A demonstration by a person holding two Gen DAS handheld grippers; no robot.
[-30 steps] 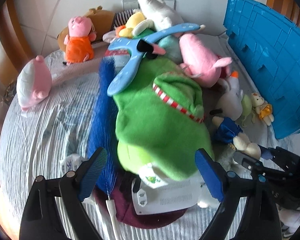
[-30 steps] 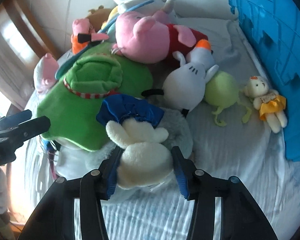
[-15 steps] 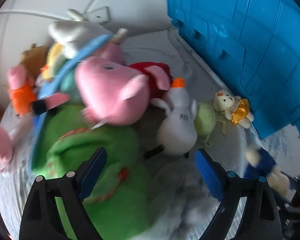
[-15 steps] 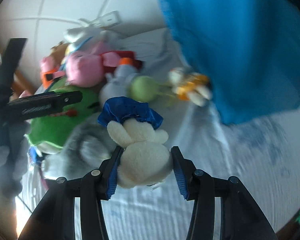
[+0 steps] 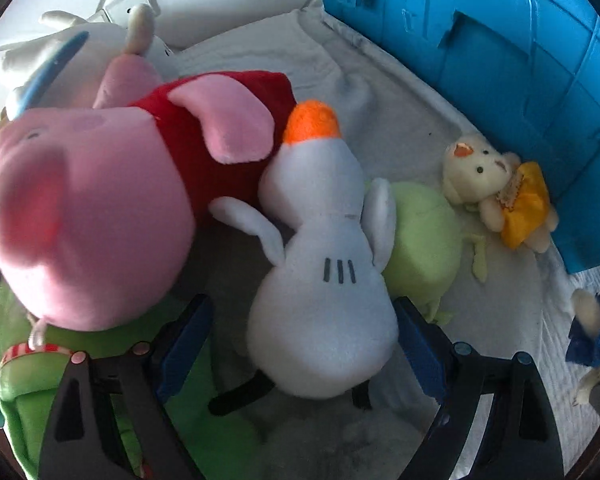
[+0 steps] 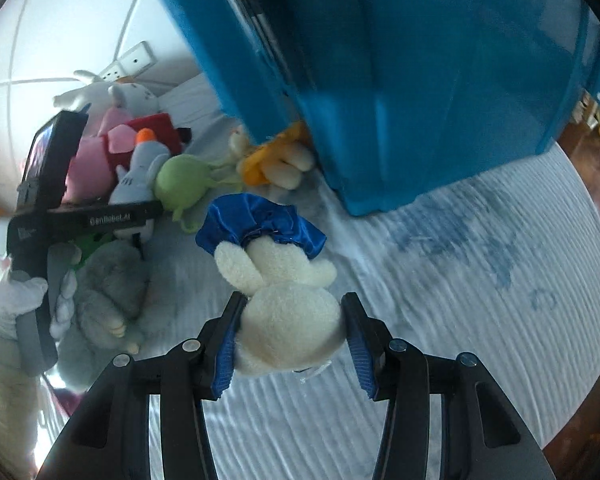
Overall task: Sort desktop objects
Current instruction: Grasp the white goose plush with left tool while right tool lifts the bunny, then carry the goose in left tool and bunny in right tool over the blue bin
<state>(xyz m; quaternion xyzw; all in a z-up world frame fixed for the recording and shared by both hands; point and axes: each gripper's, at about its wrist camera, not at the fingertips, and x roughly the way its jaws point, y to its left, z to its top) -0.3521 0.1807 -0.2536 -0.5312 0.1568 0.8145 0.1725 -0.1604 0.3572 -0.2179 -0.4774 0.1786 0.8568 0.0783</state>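
right tongs [image 6: 290, 342] were clamped on the cream plush in a blue dress [image 6: 278, 280], held above the bench beside the blue bin [image 6: 400, 80]; left tongs [image 5: 300, 340] stood apart astride the white snowman plush [image 5: 320, 280]; next, likely, lifting the plush over the bin wall.

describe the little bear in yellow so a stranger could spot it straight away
Find the big blue crate. At its foot on the white sheet lies a small cream bear, beside a pale green plush. It alone wears a yellow dress.
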